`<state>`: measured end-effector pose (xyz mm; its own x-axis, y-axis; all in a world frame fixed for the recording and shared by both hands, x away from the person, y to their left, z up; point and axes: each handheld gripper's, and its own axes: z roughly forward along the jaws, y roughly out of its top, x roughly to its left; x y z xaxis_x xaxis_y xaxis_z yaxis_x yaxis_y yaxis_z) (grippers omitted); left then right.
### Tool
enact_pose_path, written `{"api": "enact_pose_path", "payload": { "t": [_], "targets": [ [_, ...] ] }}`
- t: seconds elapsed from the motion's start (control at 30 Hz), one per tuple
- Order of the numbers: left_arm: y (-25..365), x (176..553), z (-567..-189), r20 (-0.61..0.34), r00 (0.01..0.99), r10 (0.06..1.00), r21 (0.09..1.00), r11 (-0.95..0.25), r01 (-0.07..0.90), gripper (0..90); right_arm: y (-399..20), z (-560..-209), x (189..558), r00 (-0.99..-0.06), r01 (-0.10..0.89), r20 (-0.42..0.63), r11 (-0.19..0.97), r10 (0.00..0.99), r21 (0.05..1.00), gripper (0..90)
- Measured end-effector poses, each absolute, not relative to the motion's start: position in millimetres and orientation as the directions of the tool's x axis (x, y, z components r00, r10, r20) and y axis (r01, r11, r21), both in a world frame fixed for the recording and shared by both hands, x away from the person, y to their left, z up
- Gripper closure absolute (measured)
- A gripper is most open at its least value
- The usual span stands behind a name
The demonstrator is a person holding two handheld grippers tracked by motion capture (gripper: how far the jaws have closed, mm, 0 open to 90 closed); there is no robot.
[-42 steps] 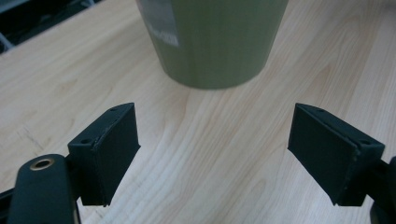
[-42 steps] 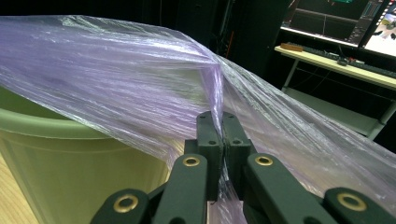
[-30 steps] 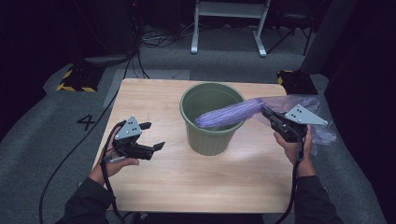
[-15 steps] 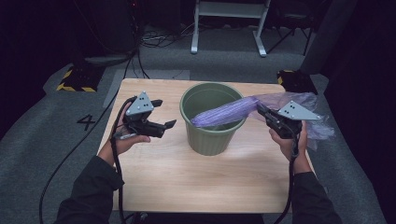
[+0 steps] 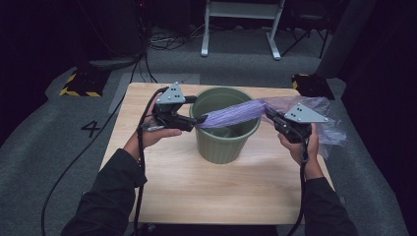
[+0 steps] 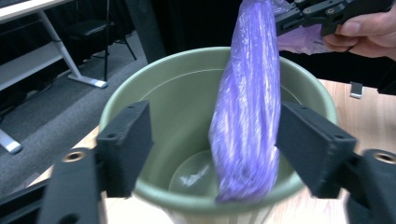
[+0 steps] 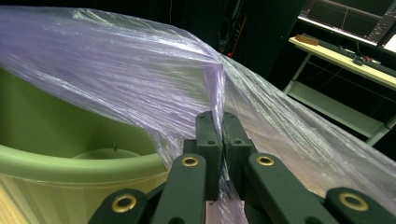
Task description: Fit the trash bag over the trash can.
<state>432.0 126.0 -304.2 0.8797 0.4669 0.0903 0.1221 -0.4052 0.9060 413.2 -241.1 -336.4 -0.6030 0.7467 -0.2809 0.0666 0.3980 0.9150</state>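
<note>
Honestly, right hand-held gripper (image 7: 222,154) pinches the purple bag (image 6: 250,116); left hand-held gripper (image 6: 215,144), closing but not touching, could clip the bin (image 5: 223,147) rim instead.

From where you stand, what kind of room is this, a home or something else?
Probably a lab or recording studio, not a home. Dark drapes surround a lone wooden table on grey carpet, with a number 4 marked on the floor, a yellow-and-black striped block and loose cables behind.
</note>
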Motion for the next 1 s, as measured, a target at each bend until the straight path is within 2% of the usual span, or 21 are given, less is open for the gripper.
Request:
{"api": "enact_pose_path", "payload": {
  "t": [0.23, 0.27, 0.33, 0.47, 0.67, 0.87, 1.0],
  "targets": [
    [109.0, 439.8, -312.5, 0.086, 0.898, 0.432, 0.880, -0.455, 0.135, 37.8, -251.6, -334.0, 411.9, -0.567, 0.071, -0.282, 0.388, 0.774, 0.919, 86.9],
    [107.3, 440.6, -313.4, 0.079, 0.896, 0.436, 0.881, -0.451, 0.142, 40.7, -253.1, -333.7, 412.1, -0.570, 0.071, -0.269, 0.373, 0.776, 0.925, 86.1],
    [103.6, 441.8, -314.8, 0.081, 0.892, 0.445, 0.874, -0.461, 0.151, 52.8, -253.6, -333.0, 412.9, -0.584, 0.066, -0.251, 0.354, 0.772, 0.933, 85.7],
    [93.8, 442.0, -318.1, 0.120, 0.894, 0.431, 0.846, -0.516, 0.136, 62.4, -245.6, -330.1, 412.5, -0.593, 0.051, -0.279, 0.380, 0.756, 0.923, 86.7],
    [84.8, 446.2, -323.2, 0.118, 0.902, 0.415, 0.822, -0.551, 0.145, 74.3, -238.4, -328.8, 410.0, -0.609, 0.025, -0.284, 0.376, 0.741, 0.926, 88.0],
    [78.1, 449.1, -325.8, 0.116, 0.898, 0.424, 0.797, -0.579, 0.171, 75.7, -232.6, -326.6, 406.7, -0.629, 0.006, -0.262, 0.342, 0.732, 0.940, 87.9],
    [76.1, 448.0, -325.8, 0.098, 0.894, 0.437, 0.812, -0.554, 0.182, 63.1, -217.8, -325.3, 401.5, -0.643, -0.027, -0.315, 0.391, 0.698, 0.920, 88.1]
  ]
}}
